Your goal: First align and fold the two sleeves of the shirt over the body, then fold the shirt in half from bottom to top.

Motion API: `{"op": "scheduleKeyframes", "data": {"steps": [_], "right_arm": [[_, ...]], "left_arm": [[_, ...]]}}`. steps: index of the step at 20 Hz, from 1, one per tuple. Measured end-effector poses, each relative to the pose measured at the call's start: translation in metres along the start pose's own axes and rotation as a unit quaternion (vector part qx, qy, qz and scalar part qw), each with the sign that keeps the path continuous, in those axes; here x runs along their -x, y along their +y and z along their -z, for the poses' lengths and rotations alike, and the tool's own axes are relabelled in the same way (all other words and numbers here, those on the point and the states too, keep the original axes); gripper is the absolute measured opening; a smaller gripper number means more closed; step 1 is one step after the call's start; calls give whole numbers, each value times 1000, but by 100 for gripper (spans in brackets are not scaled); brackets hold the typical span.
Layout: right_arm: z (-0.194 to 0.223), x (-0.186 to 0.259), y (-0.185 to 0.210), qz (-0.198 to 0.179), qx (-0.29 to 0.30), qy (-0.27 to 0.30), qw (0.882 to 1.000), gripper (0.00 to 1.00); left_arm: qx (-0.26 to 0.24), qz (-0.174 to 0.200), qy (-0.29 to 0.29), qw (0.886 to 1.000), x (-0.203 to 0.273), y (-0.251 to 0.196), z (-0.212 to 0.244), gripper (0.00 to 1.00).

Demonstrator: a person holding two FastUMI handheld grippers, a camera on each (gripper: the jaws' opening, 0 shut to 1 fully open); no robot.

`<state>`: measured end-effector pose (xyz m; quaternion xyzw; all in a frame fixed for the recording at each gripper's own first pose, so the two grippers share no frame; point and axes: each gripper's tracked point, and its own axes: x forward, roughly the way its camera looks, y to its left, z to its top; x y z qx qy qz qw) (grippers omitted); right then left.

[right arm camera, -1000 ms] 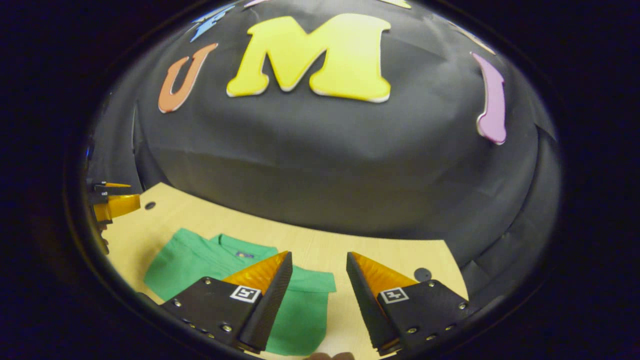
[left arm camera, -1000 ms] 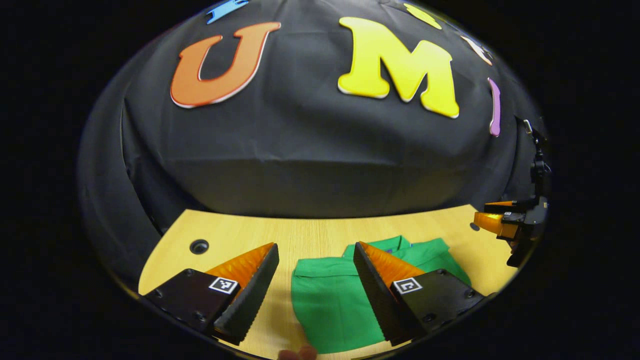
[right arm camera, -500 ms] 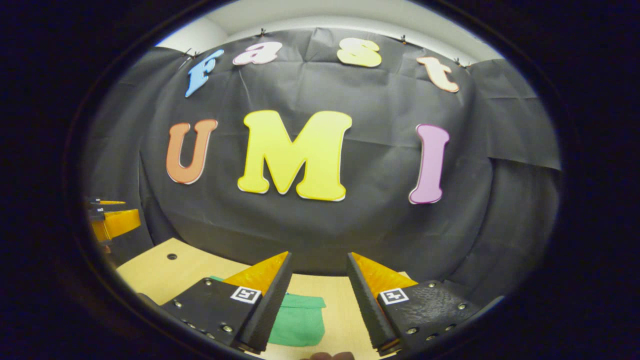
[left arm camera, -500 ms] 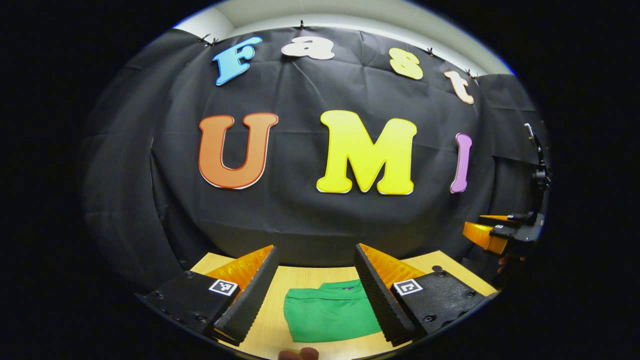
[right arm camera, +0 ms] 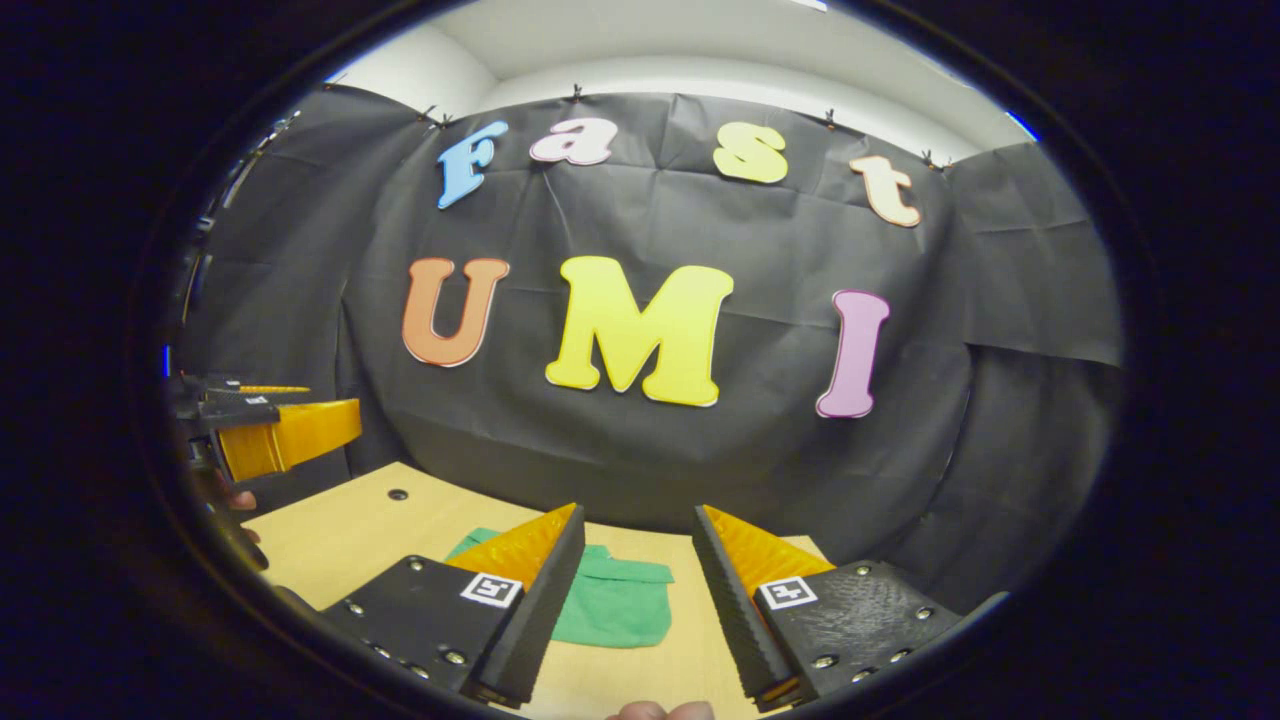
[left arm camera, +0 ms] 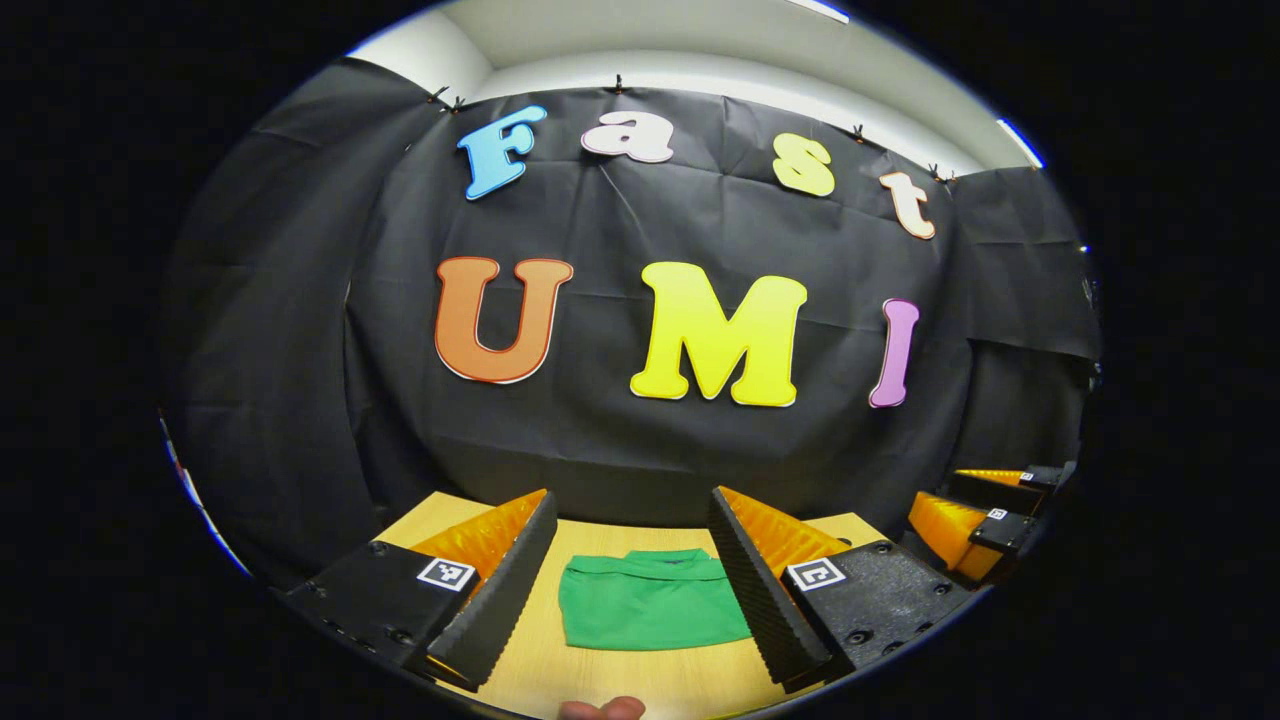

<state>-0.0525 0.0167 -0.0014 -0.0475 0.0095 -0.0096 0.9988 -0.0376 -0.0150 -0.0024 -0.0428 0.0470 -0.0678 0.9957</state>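
Apparently the folding is finished, or close to it. The green shirt [left arm camera: 650, 612] lies on the wooden table [left arm camera: 600, 680] as a compact, roughly rectangular bundle with no sleeve sticking out to either side, and its far edge shows a doubled layer by the collar, which fits a bottom-to-top fold already made. Whether the edges line up neatly cannot be told from this low angle.

The left gripper [left arm camera: 632, 585] hangs above the table's near edge with its jaws wide apart and nothing between them; the shirt sits on the table beyond the gap, untouched. The right gripper [right arm camera: 638, 590] is likewise spread wide and empty, and in the right gripper view the shirt [right arm camera: 615, 605] rests beyond it, to the left of its gap, partly hidden by the left finger. Each gripper also appears at the side of the other's view, raised off the table and well apart from the shirt.

As a judgement, nothing of the task remains except perhaps smoothing the bundle.

No containers stand on the table; apart from the shirt, its surface shows a small dark hole [right arm camera: 398, 494] near the far left corner.
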Motion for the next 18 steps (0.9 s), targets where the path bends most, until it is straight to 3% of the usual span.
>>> {"op": "scheduleKeyframes", "data": {"steps": [8,18], "right_arm": [[-4,7,11,1,-13,-1,1000,71],[-3,1,14,-1,-6,3,1000,72]], "left_arm": [[-32,30,-10,999,14,-21,-2,97],[-24,36,-1,999,13,-26,2,100]]}}
